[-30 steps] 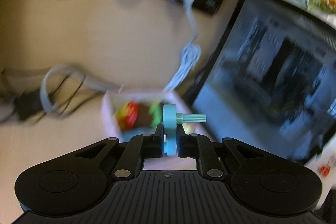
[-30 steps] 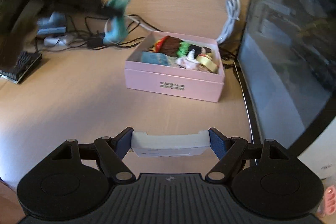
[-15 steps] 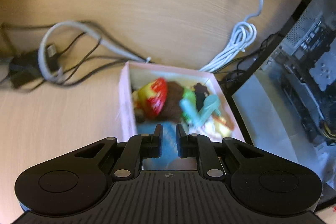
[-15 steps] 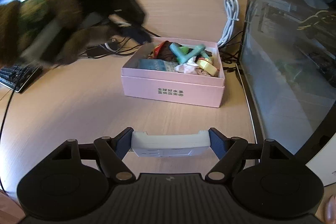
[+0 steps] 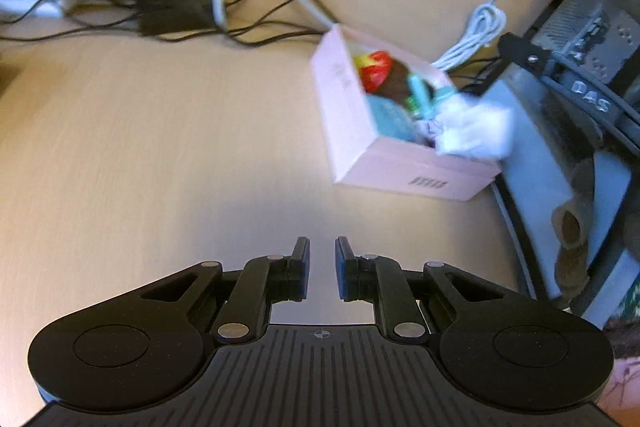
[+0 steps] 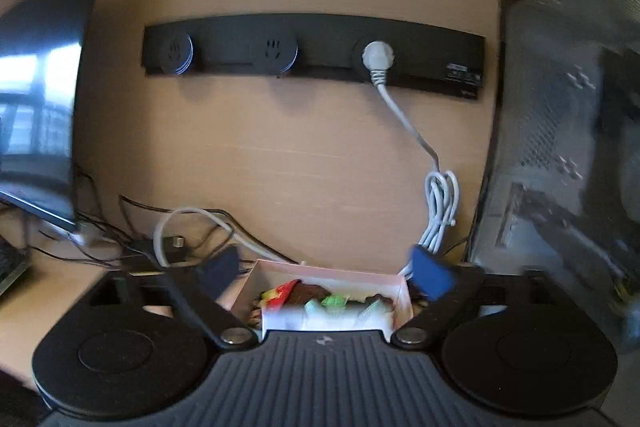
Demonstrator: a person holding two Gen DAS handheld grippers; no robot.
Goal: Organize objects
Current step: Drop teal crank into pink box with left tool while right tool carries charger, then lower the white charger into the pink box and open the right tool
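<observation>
Two tools work around one pink box [image 5: 400, 163], which sits on the counter [image 5: 160, 147] hard against the glass-sided computer case [image 5: 580, 75], already crowded with small things: a red-and-yellow toy [image 5: 374, 71], a teal piece [image 5: 420, 93] and something dark brown among them. The right tool [image 6: 326, 273] hangs directly over the box with its jaws opening wide and both blue pads well clear of anything; a blurred white item [image 5: 476, 131] shows at the box's near corner by the case, and it looks to be the piece just let go, though the smear leaves it unclear whether it has settled inside or is riding on the rim. To finish this drop well, I would keep the jaws spread, wait until the white item lies below the box's walls, then lift straight away from the box so neither pad catches the rim or drags the contents. The left tool [image 5: 322, 273] is empty, its jaws drawn nearly together with only a narrow slit between them, low over bare counter well to the side of the box away from the case. Its best course is to stay out of the right tool's path and clear of the tangle of cables [image 5: 224, 7] behind the box.
</observation>
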